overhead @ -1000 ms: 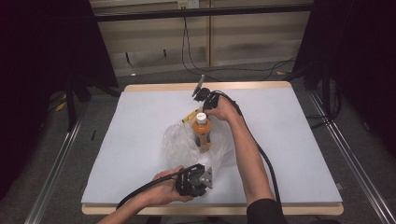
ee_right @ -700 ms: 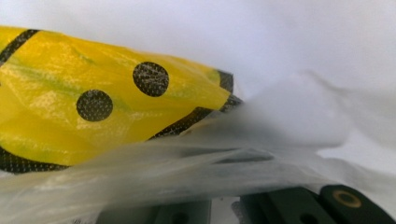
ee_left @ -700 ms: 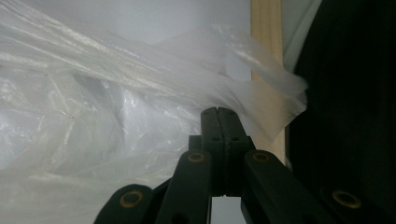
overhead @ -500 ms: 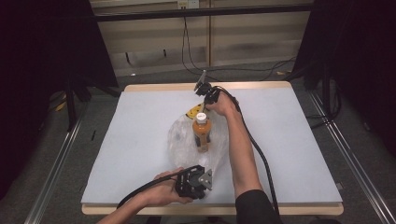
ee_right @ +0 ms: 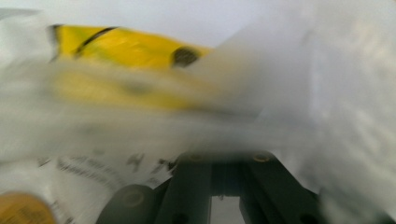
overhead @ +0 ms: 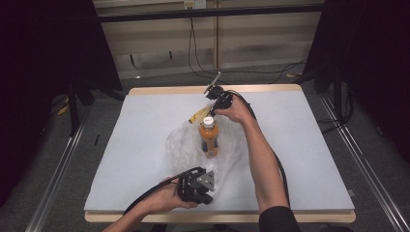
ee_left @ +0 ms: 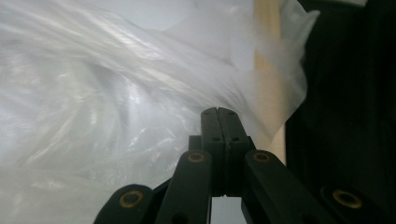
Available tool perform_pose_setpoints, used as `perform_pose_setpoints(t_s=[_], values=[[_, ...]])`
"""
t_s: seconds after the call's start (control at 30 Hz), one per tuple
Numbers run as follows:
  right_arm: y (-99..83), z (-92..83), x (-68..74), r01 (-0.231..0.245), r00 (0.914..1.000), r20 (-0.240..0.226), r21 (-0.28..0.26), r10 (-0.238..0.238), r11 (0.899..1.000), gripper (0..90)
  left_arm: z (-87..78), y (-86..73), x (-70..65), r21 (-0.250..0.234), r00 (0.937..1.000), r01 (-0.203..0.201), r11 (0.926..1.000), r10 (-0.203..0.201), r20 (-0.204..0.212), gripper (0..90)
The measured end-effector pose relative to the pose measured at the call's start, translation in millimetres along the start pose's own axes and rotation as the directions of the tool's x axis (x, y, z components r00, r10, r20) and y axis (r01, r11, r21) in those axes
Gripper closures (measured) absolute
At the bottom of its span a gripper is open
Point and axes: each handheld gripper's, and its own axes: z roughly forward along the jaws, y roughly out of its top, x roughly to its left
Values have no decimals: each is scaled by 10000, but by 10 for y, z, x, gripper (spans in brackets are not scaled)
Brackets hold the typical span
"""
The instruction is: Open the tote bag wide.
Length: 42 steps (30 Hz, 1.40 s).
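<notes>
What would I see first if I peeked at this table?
An orange bottle in the middle of the white table, with a crinkly clear plastic bag around it. The left gripper pinches the bag's near edge, the right gripper its far edge, beside a yellow packet.

Left gripper [overhead: 205, 193] sits low at the near edge, jaws pressed together, hand [overhead: 164, 200] wrapped around its body. Right arm stretches far forward, right gripper [overhead: 212, 99] angled down, jaws closed tight.
</notes>
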Motion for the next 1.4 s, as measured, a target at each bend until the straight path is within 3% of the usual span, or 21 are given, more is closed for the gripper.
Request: perform_pose_setpoints(t_s=[0.07, 0.1, 0.2, 0.23, 0.27, 0.33, 0.37, 0.43, 0.5, 0.6, 0.63, 0.77, 0.83, 0.87, 1.07, 1.13, 1.17, 1.23, 1.3, 1.4], values=[[-49, -70, 40, 82, 10000, -40, -56, -83, 10000, 900, -71, 10, 22, -323, 9998, 168, 9993, -172, -119, 900], [-77, -113, 47, 167, 9998, -103, -278, -170, 9995, 900, -112, 16, 40, -459, 9997, 245, 9986, -244, 30, 900], [-154, -261, 98, 71, 9993, -355, -901, -103, 9959, 900, -231, 38, 78, -874, 9988, 448, 9952, -461, -131, 900], [-177, -315, 120, 102, 9992, -363, -1063, -141, 9943, 900, -276, 47, 101, -891, 9993, 355, 9954, -366, -111, 900], [-198, -371, 144, 200, 9989, -395, -1185, -248, 9927, 900, -313, 52, 107, -1074, 9980, 419, 9933, -467, -424, 900], [-240, -497, 204, 314, 9982, -461, -1528, -389, 9878, 900, -436, 66, 171, -1295, 9982, 457, 9905, -505, -335, 900], [-264, -562, 232, 350, 9973, -573, -1752, -457, 9839, 900, -488, 67, 200, -1631, 9953, 518, 9852, -643, -718, 900], [-325, -670, 293, 459, 9963, -618, -2082, -599, 9770, 900, -575, 73, 264, -1873, 9919, 528, 9809, -733, -1040, 900], [-393, -749, 353, 644, 9960, -467, -2178, -763, 9739, 900, -647, 72, 353, -2258, 9885, 709, 9716, -987, -1144, 900], [-510, -800, 396, 783, 9949, -431, -2336, -907, 9692, 900, -639, 85, 495, -2261, 9844, 827, 9706, -1149, -1331, 900], [-544, -778, 395, 685, 9949, -556, -2343, -837, 9698, 900, -598, 89, 542, -2154, 9805, 837, 9729, -1190, -1565, 900], [-589, -551, 495, 1001, 9875, -1012, -1877, -1206, 9771, 900, -411, 14, 728, -1621, 9718, 1320, 9779, -1599, -1735, 900], [-589, -423, 564, 1122, 9855, -1080, -1651, -1311, 9799, 900, -369, -70, 802, -1293, 9614, 1654, 9777, -1891, -1997, 900], [-598, -357, 584, 1148, 9838, -1193, -1555, -1340, 9811, 900, -361, -128, 852, -1300, 9574, 1860, 9739, -2094, -1990, 900], [-812, -97, 607, 1035, 9848, -1305, -912, -1149, 9904, 900, -344, -476, 1149, -1036, 9121, 2964, 9494, -3135, -2642, 900], [-892, -111, 573, 903, 9858, -1315, -1100, -1045, 9898, 900, -362, -578, 1200, -1370, 9050, 3182, 9381, -3436, -2508, 900], [-926, -127, 562, 839, 9868, -1289, -1118, -982, 9902, 900, -377, -615, 1213, -1530, 8974, 3321, 9307, -3617, -2526, 900], [-987, -159, 546, 943, 9866, -1225, -1078, -1073, 9897, 900, -418, -666, 1214, -1405, 8914, 3362, 9313, -3628, -2718, 900], [-1042, -191, 538, 1044, 9870, -1109, -1074, -1163, 9887, 900, -443, -710, 1193, -1382, 8918, 3309, 9335, -3573, -2777, 900], [-1127, -254, 514, 1219, 9881, -836, -865, -1292, 9888, 900, -487, -790, 1175, -1425, 8846, 3462, 9273, -3732, -2796, 900]])
